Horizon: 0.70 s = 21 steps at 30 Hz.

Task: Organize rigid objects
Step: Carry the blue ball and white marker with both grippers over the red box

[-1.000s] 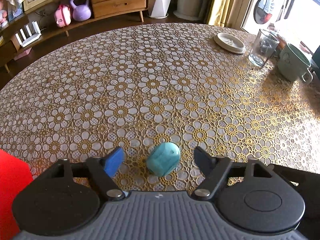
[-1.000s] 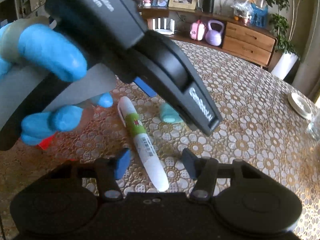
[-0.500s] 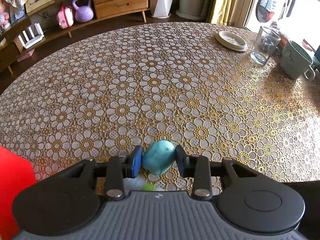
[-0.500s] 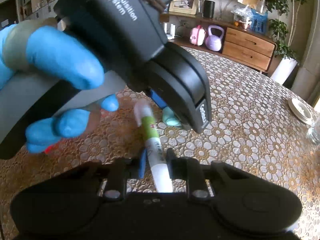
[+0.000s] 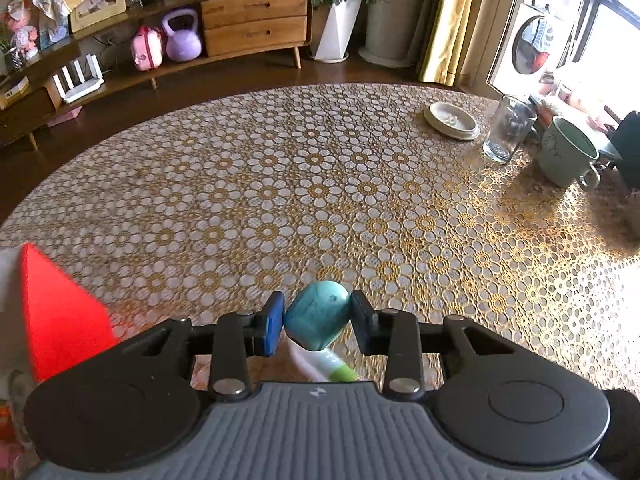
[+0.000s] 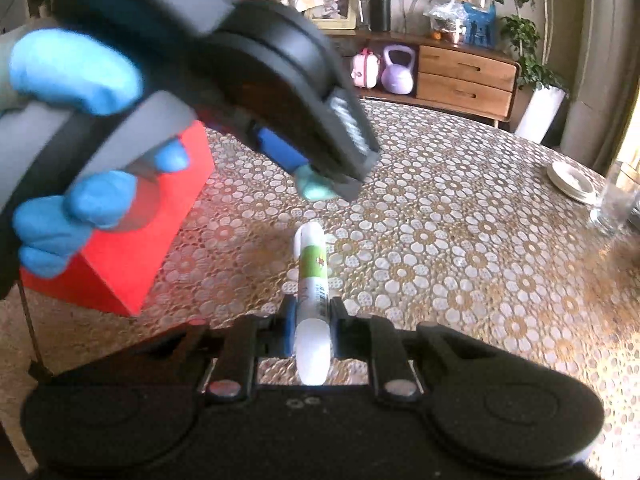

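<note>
My left gripper is shut on a teal rounded block and holds it above the floral tablecloth. It also shows in the right wrist view, under the left gripper's body. My right gripper is shut on a white marker with a green label, lifted off the table and pointing away from me. The marker's end shows blurred below the block in the left wrist view. A red box stands at the left, also seen in the left wrist view.
A round table carries a white dish, a glass and a green mug at the far right. A wooden sideboard with a purple kettlebell stands beyond the table.
Both grippers closed, the left on the teal block and the right on the marker, and both then lifted their objects off the table. The red box came further into view at the left.
</note>
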Each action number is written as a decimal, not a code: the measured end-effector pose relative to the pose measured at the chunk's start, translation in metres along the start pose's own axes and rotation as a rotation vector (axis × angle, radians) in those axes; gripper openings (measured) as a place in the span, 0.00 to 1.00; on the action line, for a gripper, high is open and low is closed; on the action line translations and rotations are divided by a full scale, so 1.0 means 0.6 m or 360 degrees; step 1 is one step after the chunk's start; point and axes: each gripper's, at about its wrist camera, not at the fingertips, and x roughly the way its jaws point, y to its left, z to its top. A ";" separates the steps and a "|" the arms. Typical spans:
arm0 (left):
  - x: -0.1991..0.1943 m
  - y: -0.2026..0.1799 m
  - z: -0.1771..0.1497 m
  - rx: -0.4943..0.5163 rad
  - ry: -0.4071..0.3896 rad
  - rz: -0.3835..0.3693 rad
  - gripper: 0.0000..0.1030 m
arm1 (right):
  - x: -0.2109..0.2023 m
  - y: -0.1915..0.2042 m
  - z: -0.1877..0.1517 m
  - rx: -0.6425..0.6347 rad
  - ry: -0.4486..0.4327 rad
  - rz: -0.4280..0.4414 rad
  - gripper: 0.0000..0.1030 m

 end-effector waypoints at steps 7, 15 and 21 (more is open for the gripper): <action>-0.084 0.013 -0.033 0.0001 -0.0092 0.0050 0.34 | -0.044 0.025 0.000 0.0012 -0.0015 -0.0078 0.15; -0.173 0.036 -0.072 0.0008 -0.0137 0.0067 0.34 | -0.098 0.048 0.009 -0.0003 -0.0055 -0.0141 0.15; -0.230 0.070 -0.107 -0.0009 -0.0162 0.0093 0.34 | -0.139 0.077 0.011 -0.0039 -0.0093 -0.0181 0.15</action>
